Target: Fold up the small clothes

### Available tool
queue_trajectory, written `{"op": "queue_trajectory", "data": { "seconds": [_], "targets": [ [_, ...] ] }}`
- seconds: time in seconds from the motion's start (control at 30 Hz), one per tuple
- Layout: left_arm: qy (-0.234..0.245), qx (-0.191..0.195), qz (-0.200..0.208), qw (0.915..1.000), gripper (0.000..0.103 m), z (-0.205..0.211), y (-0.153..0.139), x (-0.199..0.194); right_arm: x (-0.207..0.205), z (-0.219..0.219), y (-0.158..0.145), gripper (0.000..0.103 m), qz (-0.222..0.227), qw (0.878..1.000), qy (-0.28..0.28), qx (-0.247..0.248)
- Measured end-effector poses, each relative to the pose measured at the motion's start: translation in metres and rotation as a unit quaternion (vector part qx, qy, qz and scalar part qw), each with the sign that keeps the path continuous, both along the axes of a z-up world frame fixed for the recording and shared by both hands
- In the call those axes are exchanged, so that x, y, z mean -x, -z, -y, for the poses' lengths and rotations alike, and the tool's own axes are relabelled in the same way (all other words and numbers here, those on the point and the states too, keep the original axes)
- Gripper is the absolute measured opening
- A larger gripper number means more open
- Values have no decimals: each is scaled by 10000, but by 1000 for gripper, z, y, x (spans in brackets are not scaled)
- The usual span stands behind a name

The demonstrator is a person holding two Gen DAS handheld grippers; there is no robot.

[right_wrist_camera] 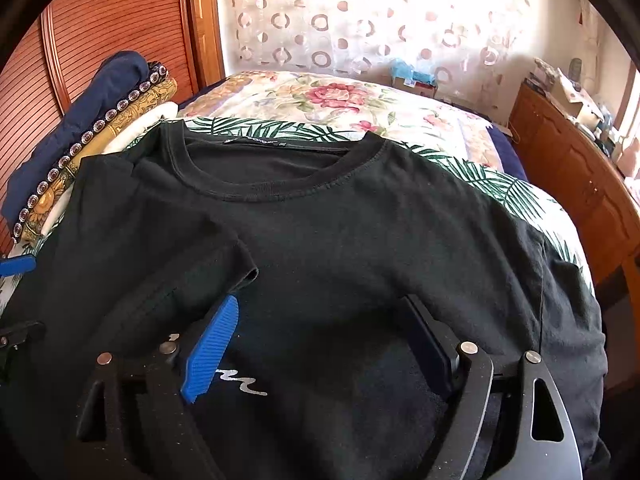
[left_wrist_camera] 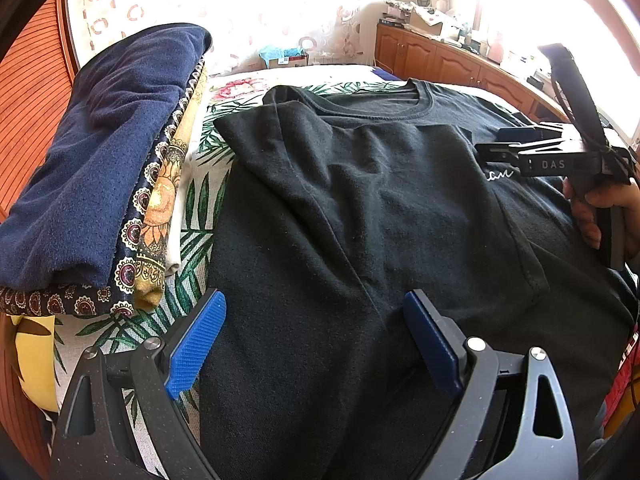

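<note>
A black T-shirt (left_wrist_camera: 360, 200) (right_wrist_camera: 360, 232) lies face up on the bed, collar (right_wrist_camera: 280, 176) at the far side. Its left side is folded inward, so that sleeve (right_wrist_camera: 192, 256) rests on the chest. My left gripper (left_wrist_camera: 314, 300) is open just above the shirt's lower left part, blue pads wide apart, nothing between them. My right gripper (right_wrist_camera: 320, 304) is open over the chest, near the white script logo (right_wrist_camera: 240, 384), and holds nothing. In the left wrist view the right gripper (left_wrist_camera: 490, 142) hovers at the shirt's right side, held by a hand (left_wrist_camera: 592, 216).
A stack of folded clothes (left_wrist_camera: 100, 160) (right_wrist_camera: 80, 128), navy on top, sits left of the shirt against a slatted wooden door (right_wrist_camera: 120, 20). The leaf-and-flower bedspread (right_wrist_camera: 340, 96) extends beyond the collar. A wooden cabinet (right_wrist_camera: 580, 184) runs along the right.
</note>
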State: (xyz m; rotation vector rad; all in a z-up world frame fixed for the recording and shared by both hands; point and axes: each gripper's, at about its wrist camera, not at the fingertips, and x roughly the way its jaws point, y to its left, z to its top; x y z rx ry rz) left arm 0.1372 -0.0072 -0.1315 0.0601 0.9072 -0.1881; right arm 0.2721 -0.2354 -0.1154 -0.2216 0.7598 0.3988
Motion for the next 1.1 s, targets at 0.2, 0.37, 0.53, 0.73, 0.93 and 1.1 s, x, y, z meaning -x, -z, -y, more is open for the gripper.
{"op": "queue_trajectory", "data": {
  "seconds": [0.2,0.37,0.53,0.73,0.93,1.1],
  "targets": [
    [-3,2,-1,10000,91,0,0,0,15,18,-11,84,4,9999,52,-151],
    [-4,3,-1,10000,91,0,0,-1,43,75,-28,84,272,9986,345,-307],
    [-4,4,0,10000,91,0,0,-1,51,154,-17,82,144,9942,1036,-241],
    [-5,4,0,10000,91,0,0,0,58,229,7,81,-190,9826,1787,-464],
    [-6,5,2,10000,91,0,0,-1,60,249,21,77,-521,9769,1889,-848],
    [-7,4,3,10000,91,0,0,-1,55,258,15,37,-500,9754,1798,-1171]
  ]
}}
